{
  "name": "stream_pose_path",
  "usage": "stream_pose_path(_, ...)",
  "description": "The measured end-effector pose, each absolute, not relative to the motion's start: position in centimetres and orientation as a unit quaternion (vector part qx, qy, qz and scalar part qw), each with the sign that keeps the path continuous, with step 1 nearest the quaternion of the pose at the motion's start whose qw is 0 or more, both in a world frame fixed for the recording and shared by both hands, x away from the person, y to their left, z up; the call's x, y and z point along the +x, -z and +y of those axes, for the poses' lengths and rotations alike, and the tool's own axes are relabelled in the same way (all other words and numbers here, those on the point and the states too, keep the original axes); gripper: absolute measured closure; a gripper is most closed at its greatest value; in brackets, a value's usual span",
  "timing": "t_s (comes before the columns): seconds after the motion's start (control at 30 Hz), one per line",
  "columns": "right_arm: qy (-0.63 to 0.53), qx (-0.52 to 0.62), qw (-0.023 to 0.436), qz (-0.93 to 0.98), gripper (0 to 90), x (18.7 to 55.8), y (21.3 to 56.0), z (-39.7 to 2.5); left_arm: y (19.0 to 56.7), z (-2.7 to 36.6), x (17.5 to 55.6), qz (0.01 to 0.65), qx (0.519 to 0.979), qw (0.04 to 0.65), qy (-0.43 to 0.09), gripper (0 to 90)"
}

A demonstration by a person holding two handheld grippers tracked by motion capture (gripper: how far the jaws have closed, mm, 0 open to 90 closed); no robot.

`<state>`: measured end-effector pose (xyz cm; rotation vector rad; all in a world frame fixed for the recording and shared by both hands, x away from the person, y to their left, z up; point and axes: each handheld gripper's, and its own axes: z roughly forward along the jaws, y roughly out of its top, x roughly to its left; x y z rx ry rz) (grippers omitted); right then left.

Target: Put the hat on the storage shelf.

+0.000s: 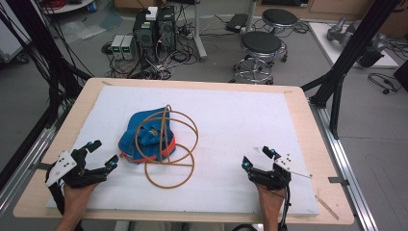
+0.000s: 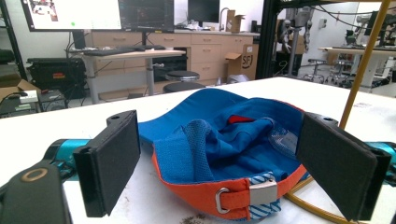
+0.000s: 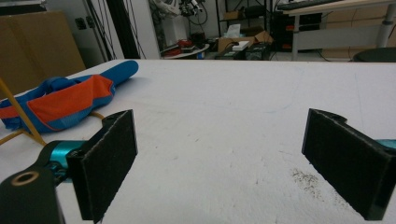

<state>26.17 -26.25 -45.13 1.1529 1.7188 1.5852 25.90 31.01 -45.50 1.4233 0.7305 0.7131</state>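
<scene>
Both tongs spread wide and empty, a blue-and-orange cap lying upside down between them, nearer the left.

The left gripper rests at the near left of the white table cover, jaws released, aimed straight at the cap, which lies just beyond its tips. In the left gripper view the cap sits framed between the two pads with its open hollow facing up, the orange back band and metal strap buckle toward the gripper and the blue brim pointing away, so its long axis runs with the gripper's line of sight. A wire stand of tan hoops arches over and beside the cap. The right gripper lies well apart at the near right, jaws equally released over bare cover; its own view catches the cap far off to its left.
</scene>
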Motion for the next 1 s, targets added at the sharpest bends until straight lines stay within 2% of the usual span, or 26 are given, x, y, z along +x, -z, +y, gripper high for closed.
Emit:
stream_pose_path(0.1,-0.585,0.426,0.264,0.637,9.3,26.2,45.1,-26.3,45.4,31.0,26.1,0.322,0.628,0.638,-0.308,14.1)
stream_pose_path(0.2,-0.588,0.428,0.262,0.635,9.2,26.2,45.1,-26.3,45.1,31.0,26.5,0.333,0.639,0.634,-0.279,13.9)
stream_pose_path(0.33,-0.587,0.426,0.262,0.637,9.3,26.2,45.1,-26.3,43.8,31.0,26.9,0.307,0.673,0.616,-0.272,14.0)
stream_pose_path(0.43,-0.587,0.424,0.263,0.638,9.2,26.2,45.1,-26.3,43.1,31.0,27.2,0.296,0.691,0.61,-0.25,13.9)
stream_pose_path(0.47,-0.586,0.425,0.263,0.637,9.3,26.2,45.1,-26.3,42.4,31.1,27.5,0.284,0.71,0.6,-0.235,13.9)
stream_pose_path(0.9,-0.588,0.424,0.263,0.637,9.3,26.1,45.1,-26.2,38.1,30.9,29.0,0.245,0.752,0.58,-0.197,13.8)
stream_pose_path(1.0,-0.588,0.423,0.262,0.637,9.3,26.2,45.1,-26.3,37.4,30.2,29.7,0.226,0.777,0.56,-0.179,13.9)
